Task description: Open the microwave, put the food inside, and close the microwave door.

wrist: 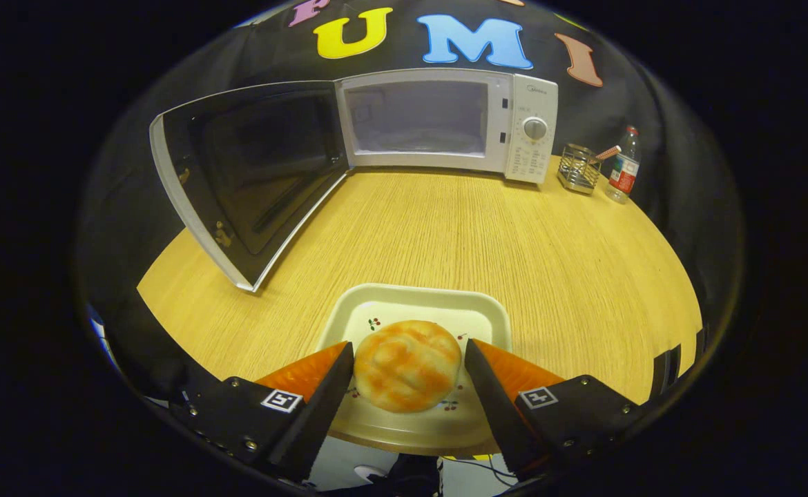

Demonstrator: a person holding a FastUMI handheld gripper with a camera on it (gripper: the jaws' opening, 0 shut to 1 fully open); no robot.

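A round golden bun (407, 364) lies on a white square plate (418, 300) with small cherry prints, near the front edge of the wooden table (487, 235). My gripper (409, 351) is open, one finger close at each side of the bun, which sits between the fingertips and rests on the plate. I cannot see either finger pressing into it. Beyond the plate, at the back of the table, stands a white microwave (445, 124). Its dark-glass door (252, 172) is swung wide open to the left, and the cavity (414, 117) looks empty.
A wire holder (579, 168) and a plastic bottle (623, 166) stand to the right of the microwave. The open door juts forward over the table's left part. Bare tabletop lies between the plate and the microwave.
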